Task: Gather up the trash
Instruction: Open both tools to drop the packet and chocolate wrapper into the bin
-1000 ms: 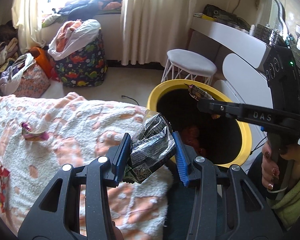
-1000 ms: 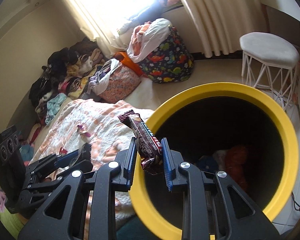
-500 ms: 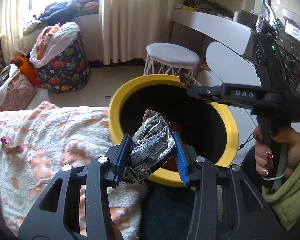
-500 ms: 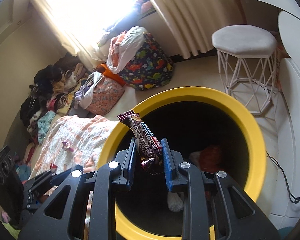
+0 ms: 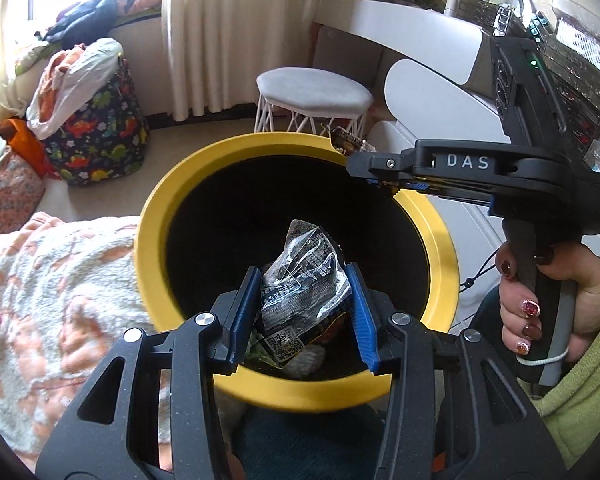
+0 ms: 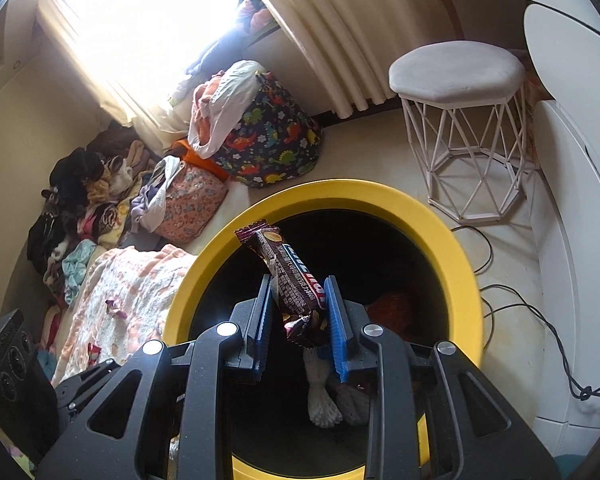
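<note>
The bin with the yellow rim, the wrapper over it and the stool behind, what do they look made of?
Bin: likely smooth moulded plastic; the yellow rim has an even, soft sheen. Wrapper in the left tool: thin glossy plastic film, crinkled, with bright glints. Stool: pale seat that looks like matte fabric on a white wire frame, probably painted metal.

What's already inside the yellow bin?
In the yellow bin, the right wrist view shows something red-orange and white knitted fabric at the bottom. The rest is dark, and the tools and the wrappers they hold cover part of it.
</note>
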Demonstrator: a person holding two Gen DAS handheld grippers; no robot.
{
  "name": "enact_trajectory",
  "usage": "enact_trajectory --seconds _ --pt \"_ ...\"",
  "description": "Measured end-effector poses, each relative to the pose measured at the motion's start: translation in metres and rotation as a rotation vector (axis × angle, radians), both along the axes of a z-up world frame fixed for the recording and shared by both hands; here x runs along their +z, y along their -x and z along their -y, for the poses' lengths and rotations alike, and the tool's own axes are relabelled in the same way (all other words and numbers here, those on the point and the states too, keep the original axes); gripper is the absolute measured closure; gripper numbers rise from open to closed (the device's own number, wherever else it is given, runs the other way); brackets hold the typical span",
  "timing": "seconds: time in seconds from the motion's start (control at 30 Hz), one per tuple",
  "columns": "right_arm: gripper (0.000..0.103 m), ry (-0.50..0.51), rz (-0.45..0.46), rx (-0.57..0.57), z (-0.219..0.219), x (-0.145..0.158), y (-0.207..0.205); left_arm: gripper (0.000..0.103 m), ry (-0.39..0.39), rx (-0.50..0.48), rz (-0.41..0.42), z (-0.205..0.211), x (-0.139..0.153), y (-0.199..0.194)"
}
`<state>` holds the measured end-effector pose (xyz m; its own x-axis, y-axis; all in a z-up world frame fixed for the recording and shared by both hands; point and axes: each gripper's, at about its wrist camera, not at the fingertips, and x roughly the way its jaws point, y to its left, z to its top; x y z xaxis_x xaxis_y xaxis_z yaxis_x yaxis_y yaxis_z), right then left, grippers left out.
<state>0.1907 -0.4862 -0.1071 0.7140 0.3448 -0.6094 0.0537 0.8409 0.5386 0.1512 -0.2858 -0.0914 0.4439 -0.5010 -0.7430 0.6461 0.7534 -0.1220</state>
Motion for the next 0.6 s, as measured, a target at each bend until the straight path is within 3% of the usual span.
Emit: enact_trajectory --seconds 0.27,0.4,0.47,0.5,0.6 --pt "0.071 -0.012 -0.015 -0.028 0.009 -0.006 -0.001 0.062 0.013 0.018 -0.022 0.011 -0.008 -0.013" --pt "0.056 -0.001 -0.012 -0.028 0.009 -0.005 -0.001 0.049 0.005 0.044 0.007 0.01 -0.008 -0.015" --pt "0.053 0.008 -0.008 -0.023 0.007 -0.004 -0.002 0.036 0.016 0.06 0.014 0.006 -0.006 -0.016" --pt "0.053 0.01 -0.007 -0.022 0.006 -0.004 -0.003 0.025 0.023 0.071 0.024 0.003 -0.004 -0.015" --pt "0.046 0.019 0.001 -0.019 0.003 -0.002 -0.003 0.011 0.034 0.097 0.048 -0.004 0.001 -0.014"
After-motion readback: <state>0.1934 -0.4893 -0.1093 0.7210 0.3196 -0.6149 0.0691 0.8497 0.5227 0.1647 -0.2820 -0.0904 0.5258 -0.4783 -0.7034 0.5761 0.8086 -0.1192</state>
